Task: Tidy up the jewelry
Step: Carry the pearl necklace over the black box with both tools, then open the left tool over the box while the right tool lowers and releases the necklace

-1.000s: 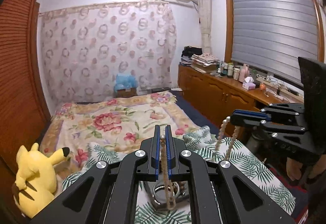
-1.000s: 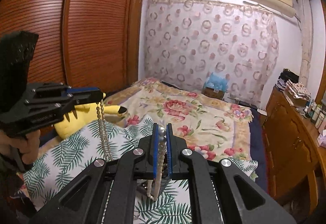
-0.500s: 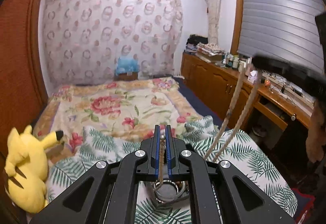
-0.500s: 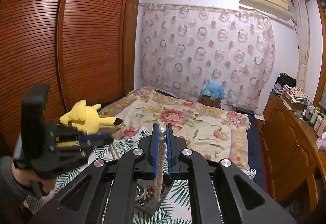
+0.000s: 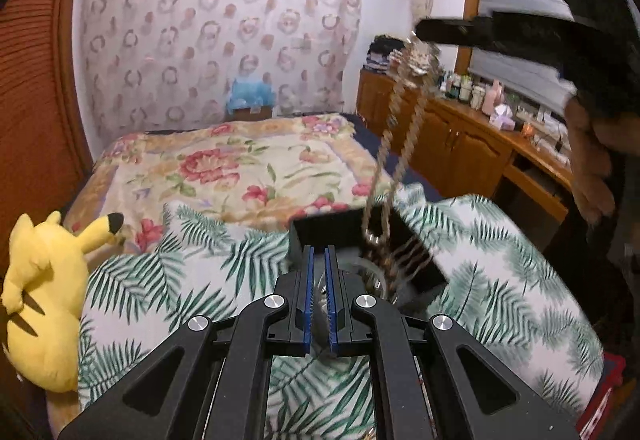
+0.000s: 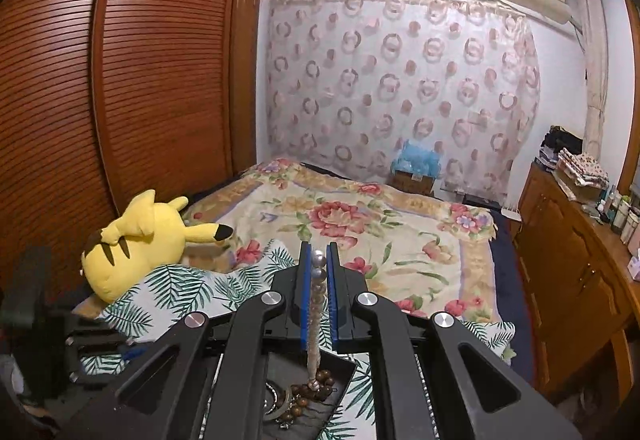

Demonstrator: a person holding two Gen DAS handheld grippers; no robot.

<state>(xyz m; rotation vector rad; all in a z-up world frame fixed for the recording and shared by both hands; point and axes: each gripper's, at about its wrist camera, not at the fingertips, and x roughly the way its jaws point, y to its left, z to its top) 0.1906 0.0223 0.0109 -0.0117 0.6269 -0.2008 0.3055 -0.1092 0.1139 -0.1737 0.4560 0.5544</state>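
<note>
Your left gripper [image 5: 319,260] is closed low over the black tray [image 5: 320,230] on the palm-print cloth [image 5: 500,280], clear cloth either side and a yellow plush toy [image 5: 44,304] at the bed's left edge. Your right gripper [image 6: 319,256] pinches the pearl necklace [image 6: 316,304]. Only its view shows the strand hanging straight into the tray [image 6: 344,372] among brown beads [image 6: 316,390]; the left view blurs it.

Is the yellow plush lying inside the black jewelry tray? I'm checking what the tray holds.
No, the yellow plush lies on the bed beside the wardrobe, apart from the black tray, which holds beads and rings.

Home bedroom: bed [image 6: 360,232], wardrobe [image 6: 120,99], curtain [image 6: 400,87].
</note>
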